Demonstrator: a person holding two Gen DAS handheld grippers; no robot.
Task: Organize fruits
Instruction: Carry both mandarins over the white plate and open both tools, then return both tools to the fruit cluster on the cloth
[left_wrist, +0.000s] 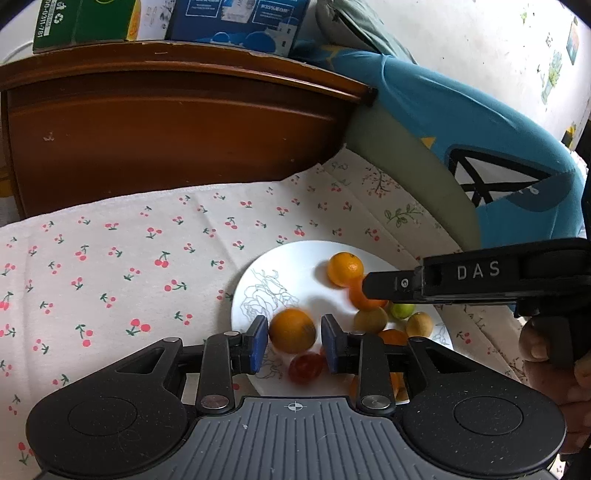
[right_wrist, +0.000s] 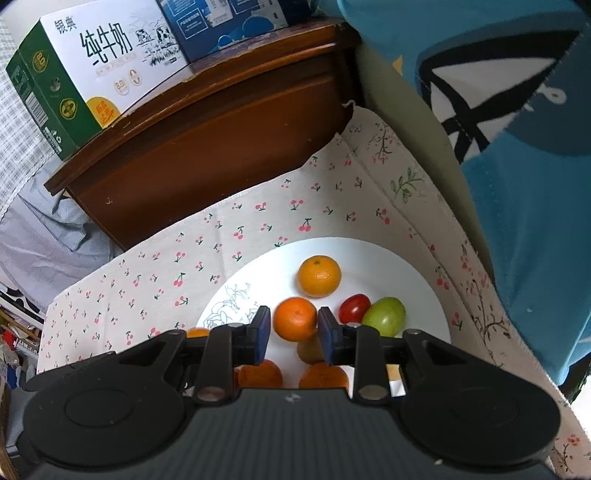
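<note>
The left gripper (left_wrist: 293, 341) stood with its blue pads apart on either side of a blurred orange (left_wrist: 292, 331), a sliver of gap showing at each side, so it bracketed the fruit rather than clamped it. Just below that orange, nearer the gripper body, lay a small red tomato (left_wrist: 305, 367). The right gripper (right_wrist: 294, 332) likewise had its pads spread around a deeper-coloured orange (right_wrist: 295, 318), apart from it on both sides. Ahead of those fingers sat another orange (right_wrist: 319, 276); to their right lay a red tomato (right_wrist: 354, 308) touching a green fruit (right_wrist: 384, 316). Two more oranges and a brownish fruit showed partly under the right fingers. All of it rested on a white plate (right_wrist: 388, 266) set on a cherry-print cloth (left_wrist: 110, 258), with a brown wooden headboard (left_wrist: 166, 129) farther ahead and milk cartons (right_wrist: 92, 66) on top.
</note>
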